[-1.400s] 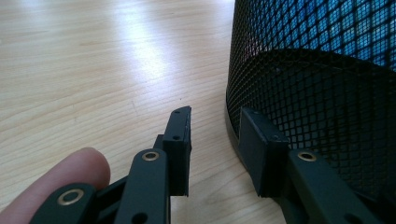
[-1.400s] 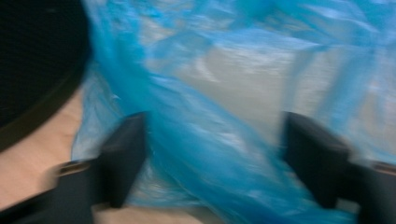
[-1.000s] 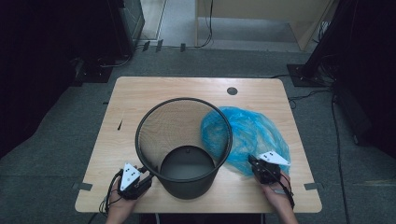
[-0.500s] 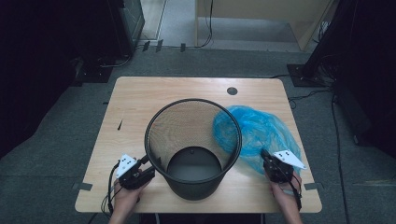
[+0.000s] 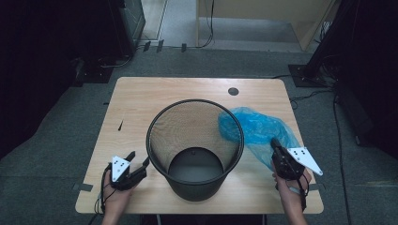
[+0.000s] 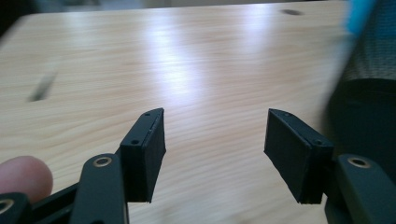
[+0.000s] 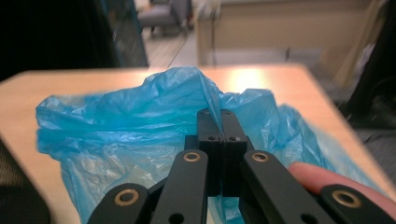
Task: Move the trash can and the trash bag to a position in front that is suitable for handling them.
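right claw point(image 7: 219, 116) | pinching blue bag point(image 7: 140, 126) | beside bin point(image 5: 195, 150)

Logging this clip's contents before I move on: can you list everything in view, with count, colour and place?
mesh bin: one, black, upright at the table's near middle
plastic bag: one, blue, crumpled right of the bin, pinched by the right gripper
table: one, light wood, centre
cables: several, black, on the grey floor beyond the table
left gripper: one, black, open, left of the bin
right gripper: one, black, shut on the bag
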